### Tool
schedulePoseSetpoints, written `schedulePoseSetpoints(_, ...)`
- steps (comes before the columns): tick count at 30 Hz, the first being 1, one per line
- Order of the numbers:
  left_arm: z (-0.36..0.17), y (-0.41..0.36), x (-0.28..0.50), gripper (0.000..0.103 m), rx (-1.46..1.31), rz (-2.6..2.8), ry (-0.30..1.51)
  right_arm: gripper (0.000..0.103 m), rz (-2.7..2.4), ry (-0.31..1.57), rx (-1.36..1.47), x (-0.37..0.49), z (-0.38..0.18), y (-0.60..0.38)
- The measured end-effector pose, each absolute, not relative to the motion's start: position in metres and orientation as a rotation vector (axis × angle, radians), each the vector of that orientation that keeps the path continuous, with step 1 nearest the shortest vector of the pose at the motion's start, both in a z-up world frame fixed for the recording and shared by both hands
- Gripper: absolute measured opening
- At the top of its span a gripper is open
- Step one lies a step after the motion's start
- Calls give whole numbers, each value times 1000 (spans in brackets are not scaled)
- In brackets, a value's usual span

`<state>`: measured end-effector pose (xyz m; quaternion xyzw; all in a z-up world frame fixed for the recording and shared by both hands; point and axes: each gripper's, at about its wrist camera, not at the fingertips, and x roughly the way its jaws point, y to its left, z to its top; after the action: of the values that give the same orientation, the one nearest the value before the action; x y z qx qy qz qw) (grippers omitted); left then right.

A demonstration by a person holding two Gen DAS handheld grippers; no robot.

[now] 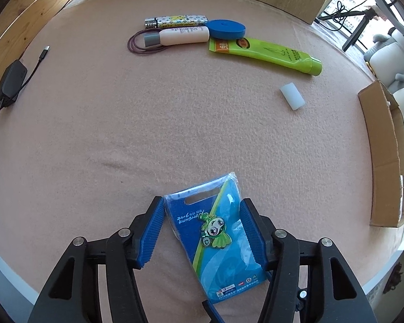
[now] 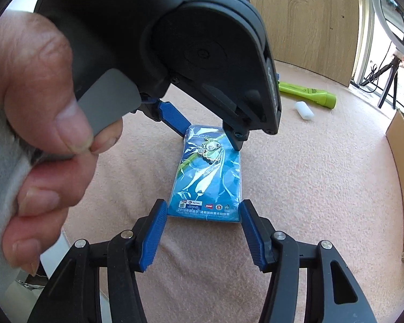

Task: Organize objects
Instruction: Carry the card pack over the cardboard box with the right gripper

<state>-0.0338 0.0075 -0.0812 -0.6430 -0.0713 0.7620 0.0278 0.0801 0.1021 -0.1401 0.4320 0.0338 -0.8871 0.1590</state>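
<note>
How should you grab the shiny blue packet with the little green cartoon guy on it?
Take the blue pin packet by its two long edges, coming from above. It lies flat on the pink cloth, thin and slippery in its plastic wrap, so only the narrow width fits between the jaws. The left gripper already straddles the hang-hole end, the right gripper the printed end.

Both grippers — left gripper [image 1: 202, 228], right gripper [image 2: 202, 231] — have black linkage arms, silver pivot pins, ribbed blue pads; a grey sleeve [image 2: 0, 177] covers the wrist.

Pink-blanketed table [image 1: 94, 134], scattered toiletries
</note>
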Motion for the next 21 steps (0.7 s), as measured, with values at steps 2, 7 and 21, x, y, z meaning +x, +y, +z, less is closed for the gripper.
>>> schedulePoseSetpoints(2, -79, 3, -29, 68, -2005, 2319, -261, 51, -2540, 115, 1224, 82, -135, 115)
schedulePoseSetpoints(7, -73, 0, -21, 74, -2015, 2281, -333, 51, -2564, 200, 1116, 95, -122, 111)
schedulePoseSetpoints(21, -76, -12, -13, 67, -2000, 2268, -471, 51, -2576, 357, 1040, 100, -112, 105)
